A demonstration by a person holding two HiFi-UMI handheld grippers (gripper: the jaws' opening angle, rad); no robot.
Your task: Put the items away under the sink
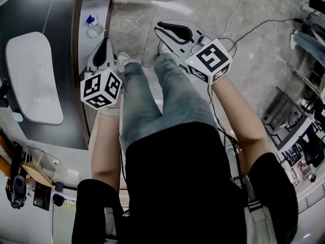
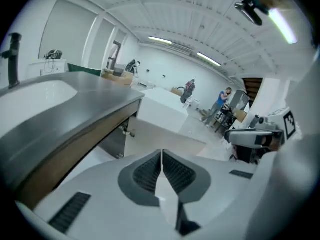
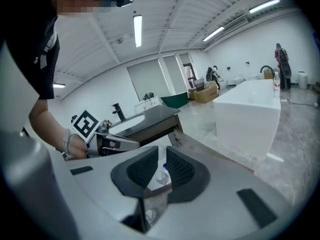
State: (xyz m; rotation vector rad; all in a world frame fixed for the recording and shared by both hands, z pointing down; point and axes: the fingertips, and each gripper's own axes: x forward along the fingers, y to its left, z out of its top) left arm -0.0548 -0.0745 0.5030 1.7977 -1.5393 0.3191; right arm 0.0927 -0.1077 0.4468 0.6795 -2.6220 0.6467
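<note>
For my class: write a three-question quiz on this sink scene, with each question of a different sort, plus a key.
1. True or false: the left claw is shut with nothing in it.
2. Where is the blue-capped bottle? A in the open cabinet under the counter; B on top of that counter; C on the floor.
3. Fill in: the white basin lies on the person's ____ side.
Key: 1 true; 2 A; 3 left.

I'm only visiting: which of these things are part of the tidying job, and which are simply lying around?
Part of the job:
- blue-capped bottle, standing in the open cupboard under the sink
- left gripper and right gripper, neither holding anything

Just lying about:
- cables
- cardboard boxes in the background
</note>
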